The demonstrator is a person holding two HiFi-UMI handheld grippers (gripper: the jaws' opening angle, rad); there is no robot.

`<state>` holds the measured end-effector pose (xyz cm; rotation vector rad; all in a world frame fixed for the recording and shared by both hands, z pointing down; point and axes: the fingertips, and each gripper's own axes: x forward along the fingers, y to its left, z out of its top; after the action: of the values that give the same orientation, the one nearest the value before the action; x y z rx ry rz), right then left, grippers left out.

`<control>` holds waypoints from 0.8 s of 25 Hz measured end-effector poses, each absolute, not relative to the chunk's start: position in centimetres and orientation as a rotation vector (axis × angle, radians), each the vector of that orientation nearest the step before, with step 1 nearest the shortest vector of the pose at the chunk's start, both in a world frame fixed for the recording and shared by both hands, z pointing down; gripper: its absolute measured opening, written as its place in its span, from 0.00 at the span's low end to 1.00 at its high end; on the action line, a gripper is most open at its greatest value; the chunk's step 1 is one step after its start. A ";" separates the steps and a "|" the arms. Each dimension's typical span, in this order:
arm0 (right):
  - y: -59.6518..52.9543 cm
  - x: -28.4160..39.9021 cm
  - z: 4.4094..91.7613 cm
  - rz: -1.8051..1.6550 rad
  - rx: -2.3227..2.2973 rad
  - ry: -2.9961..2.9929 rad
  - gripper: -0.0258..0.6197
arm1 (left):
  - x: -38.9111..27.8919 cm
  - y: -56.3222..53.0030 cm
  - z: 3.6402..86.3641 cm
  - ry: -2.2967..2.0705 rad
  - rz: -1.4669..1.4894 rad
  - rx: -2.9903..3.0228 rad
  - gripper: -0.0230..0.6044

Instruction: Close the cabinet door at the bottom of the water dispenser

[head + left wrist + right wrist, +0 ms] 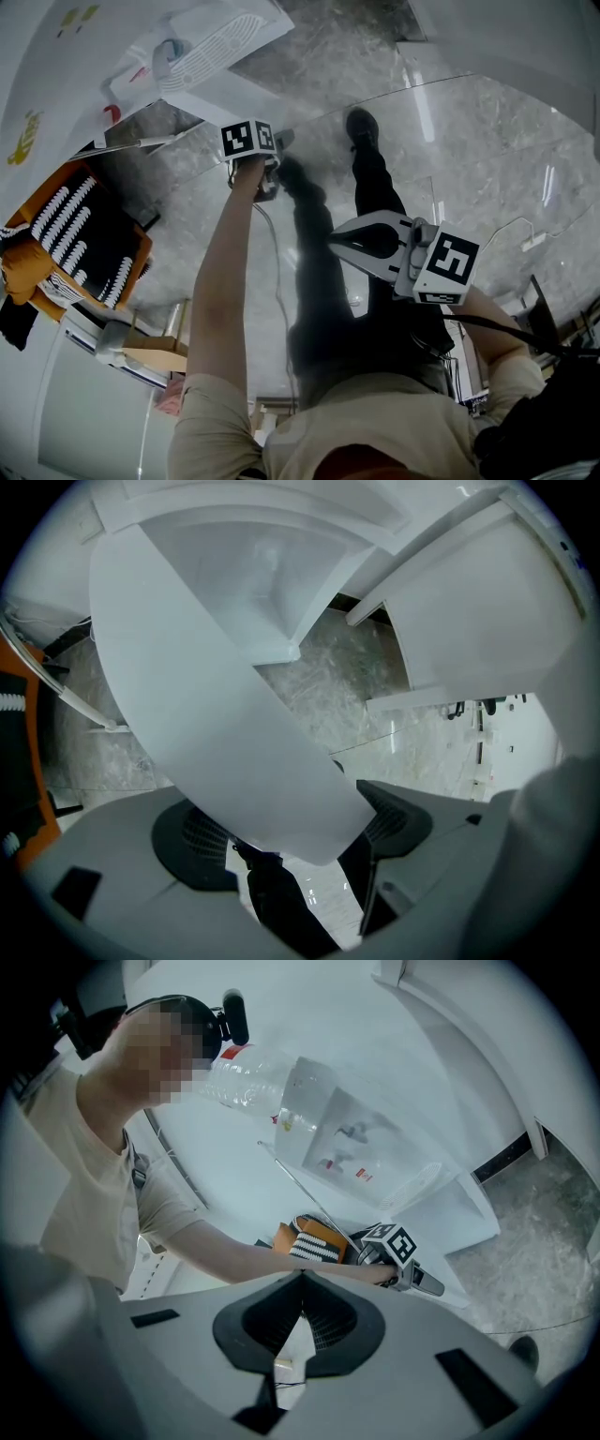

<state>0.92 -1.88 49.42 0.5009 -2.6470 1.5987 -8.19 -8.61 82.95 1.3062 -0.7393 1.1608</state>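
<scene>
The white water dispenser (pixel 202 52) stands at the upper left of the head view, and in the right gripper view the water dispenser (pixel 394 1072) carries a clear bottle (pixel 253 1077) on top. Its bottom cabinet door (pixel 216 714) hangs open and runs slantwise between my left gripper's jaws. My left gripper (pixel 300 832) is shut on that door's edge; in the head view the left gripper (pixel 279 141) touches the cabinet door (pixel 220 103). My right gripper (pixel 333 236) hovers over the floor, shut and holding nothing. Its pads (pixel 323 1321) meet at the tip.
An orange and black bag (pixel 75 234) with white stripes lies left of the dispenser. A cardboard box (pixel 155 352) sits at the lower left. The person's legs and a shoe (pixel 361 127) stand on the grey marble floor (pixel 487 141). A thin cable (pixel 277 281) hangs from the left gripper.
</scene>
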 end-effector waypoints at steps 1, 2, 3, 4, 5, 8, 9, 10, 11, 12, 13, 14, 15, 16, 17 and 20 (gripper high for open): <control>-1.7 0.9 49.4 1.602 0.497 -2.645 0.06 | -8.1 -8.6 82.9 -0.731 1.157 1.307 0.60; -1.6 0.9 49.5 1.603 0.492 -2.643 0.06 | -8.0 -8.6 82.9 -0.722 1.156 1.309 0.60; -1.5 0.9 49.5 1.601 0.489 -2.643 0.06 | -7.9 -8.6 82.9 -0.714 1.155 1.311 0.60; -1.5 0.9 49.5 1.601 0.488 -2.642 0.06 | -7.9 -8.6 82.8 -0.705 1.154 1.314 0.60; -1.5 1.0 49.5 1.601 0.489 -2.640 0.06 | -7.8 -8.6 82.7 -0.697 1.153 1.317 0.60; -1.6 1.3 49.6 1.597 0.494 -2.632 0.06 | -7.5 -8.7 82.5 -0.677 1.142 1.327 0.60; -1.6 1.4 49.6 1.596 0.497 -2.631 0.06 | -7.4 -8.7 82.5 -0.670 1.139 1.332 0.60; -1.7 1.4 49.7 1.595 0.500 -2.631 0.06 | -7.2 -8.8 82.5 -0.663 1.136 1.337 0.60; -1.8 1.4 49.7 1.595 0.504 -2.631 0.06 | -7.1 -8.8 82.4 -0.657 1.133 1.341 0.61; -1.8 1.4 49.7 1.595 0.507 -2.632 0.06 | -7.0 -8.9 82.4 -0.652 1.130 1.343 0.61; -1.8 1.4 49.7 1.596 0.508 -2.632 0.06 | -6.9 -8.9 82.4 -0.647 1.125 1.346 0.61; -1.8 1.3 49.7 1.595 0.507 -2.633 0.06 | -6.8 -9.0 82.3 -0.639 1.123 1.355 0.61; -1.8 1.3 49.7 1.595 0.505 -2.634 0.06 | -6.6 -9.0 82.1 -0.624 1.128 1.372 0.61; -1.8 1.2 49.7 1.595 0.503 -2.635 0.06 | -6.3 -9.0 81.9 -0.604 1.142 1.398 0.61; -1.8 1.3 49.7 1.596 0.502 -2.634 0.06 | -6.0 -8.9 81.7 -0.584 1.163 1.429 0.61; -1.8 1.4 49.8 1.596 0.510 -2.627 0.06 | -5.2 -9.2 81.4 -0.555 1.203 1.490 0.61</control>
<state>1.42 -1.83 49.84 0.5098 -2.6275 1.5962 -5.16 -9.16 81.40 1.4900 -0.5546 1.2030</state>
